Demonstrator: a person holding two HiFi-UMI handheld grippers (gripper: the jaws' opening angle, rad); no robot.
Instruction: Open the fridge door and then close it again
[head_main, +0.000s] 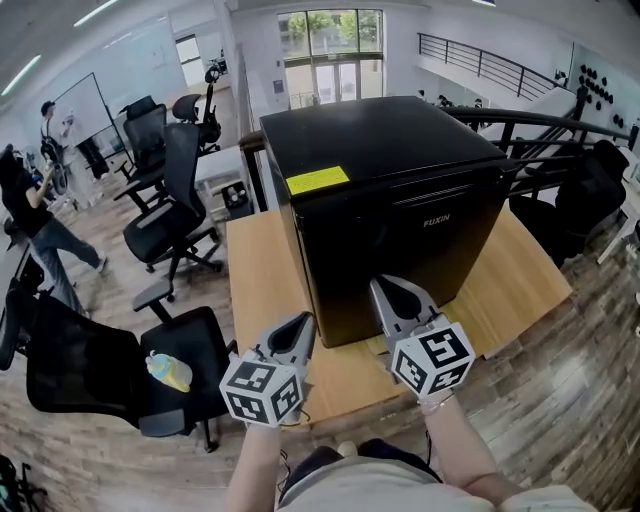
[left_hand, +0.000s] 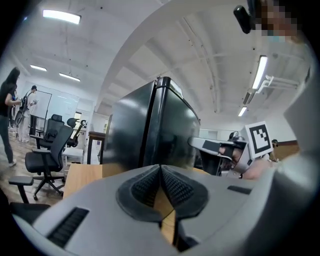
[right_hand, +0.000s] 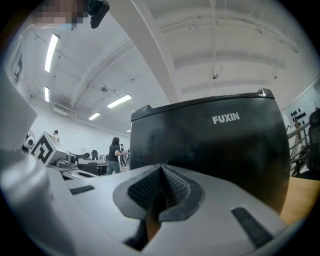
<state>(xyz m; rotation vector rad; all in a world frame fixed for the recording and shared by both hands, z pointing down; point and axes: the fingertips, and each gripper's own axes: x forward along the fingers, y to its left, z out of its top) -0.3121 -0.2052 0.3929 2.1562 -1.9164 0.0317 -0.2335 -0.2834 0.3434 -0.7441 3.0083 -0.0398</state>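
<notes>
A small black fridge (head_main: 390, 200) marked FUXIN stands on a wooden table (head_main: 262, 290), its door shut and facing me. My left gripper (head_main: 298, 322) hovers in front of the fridge's lower left corner, shut with nothing in it. My right gripper (head_main: 385, 285) is also shut and empty, with its tip close to the lower middle of the door; whether it touches I cannot tell. In the left gripper view the fridge's left front edge (left_hand: 150, 127) is straight ahead, with the right gripper (left_hand: 192, 142) beside it. The right gripper view shows the door front (right_hand: 220, 140) close up.
Black office chairs (head_main: 170, 210) stand to the left of the table, one near me (head_main: 110, 370) with a small object on its seat. A person (head_main: 35, 220) stands at the far left. Dark railings and a chair (head_main: 570, 190) sit to the right.
</notes>
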